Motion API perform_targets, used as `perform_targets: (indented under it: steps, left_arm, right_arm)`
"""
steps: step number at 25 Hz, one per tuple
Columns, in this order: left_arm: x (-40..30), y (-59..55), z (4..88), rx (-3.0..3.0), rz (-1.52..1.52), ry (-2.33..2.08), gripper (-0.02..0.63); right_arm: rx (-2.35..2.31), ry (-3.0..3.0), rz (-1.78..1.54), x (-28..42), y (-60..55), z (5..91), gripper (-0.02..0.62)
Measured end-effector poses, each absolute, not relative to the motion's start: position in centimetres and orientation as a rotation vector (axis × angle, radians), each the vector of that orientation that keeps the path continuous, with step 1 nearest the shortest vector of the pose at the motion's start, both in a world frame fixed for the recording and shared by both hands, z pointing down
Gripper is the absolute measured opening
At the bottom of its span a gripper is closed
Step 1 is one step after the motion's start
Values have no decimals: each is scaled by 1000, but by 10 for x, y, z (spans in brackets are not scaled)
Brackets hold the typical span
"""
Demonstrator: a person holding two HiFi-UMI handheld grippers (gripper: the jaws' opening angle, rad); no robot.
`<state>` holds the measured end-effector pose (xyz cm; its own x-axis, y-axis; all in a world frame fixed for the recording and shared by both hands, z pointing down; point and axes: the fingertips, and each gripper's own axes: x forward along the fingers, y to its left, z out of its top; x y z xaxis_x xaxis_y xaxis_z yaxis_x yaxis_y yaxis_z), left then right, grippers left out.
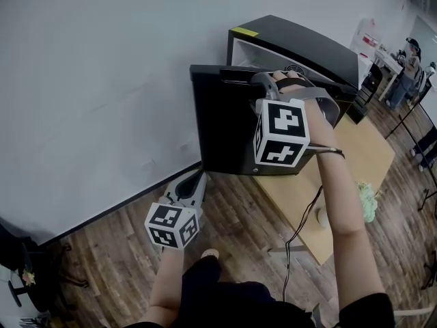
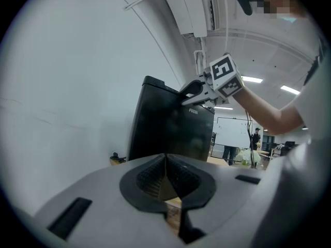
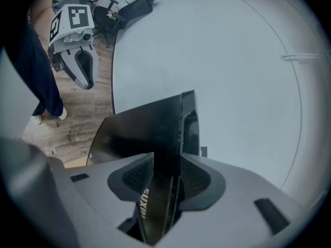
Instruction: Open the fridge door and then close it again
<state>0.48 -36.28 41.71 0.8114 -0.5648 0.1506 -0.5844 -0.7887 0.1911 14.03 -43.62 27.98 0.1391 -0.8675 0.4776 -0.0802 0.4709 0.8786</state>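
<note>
Clamping open fridge door [image 1: 225,121] top edge, right gripper [image 3: 166,177] fingers [image 3: 139,175]; left gripper [image 2: 165,175] fingers [image 2: 150,179] together, empty.

The white brand word "FUXIN" [image 2: 193,110] stands near the top edge of the glossy black fridge door [image 2: 160,133]. In the right gripper view the same word runs sideways down that door. A small yellow label [image 1: 244,31] on the black fridge cabinet [image 1: 307,43] is too small to read. The white marker cube [image 1: 281,134] carries black square patterns, not letters.
</note>
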Motion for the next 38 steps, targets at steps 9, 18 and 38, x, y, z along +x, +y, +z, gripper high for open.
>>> perform_targets:
  steps: [9, 18, 38]
  left_arm:
    - [16, -398, 412, 2778, 96, -837, 11]
    - [25, -423, 409, 2796, 85, -778, 11]
    - [39, -468, 408, 2827, 81, -680, 11]
  right_arm:
    - [988, -1310, -636, 160, -480, 281, 144]
    - [1045, -1284, -562, 182, -510, 279, 144]
    - [1173, -1191, -393, 235, -559, 280, 146]
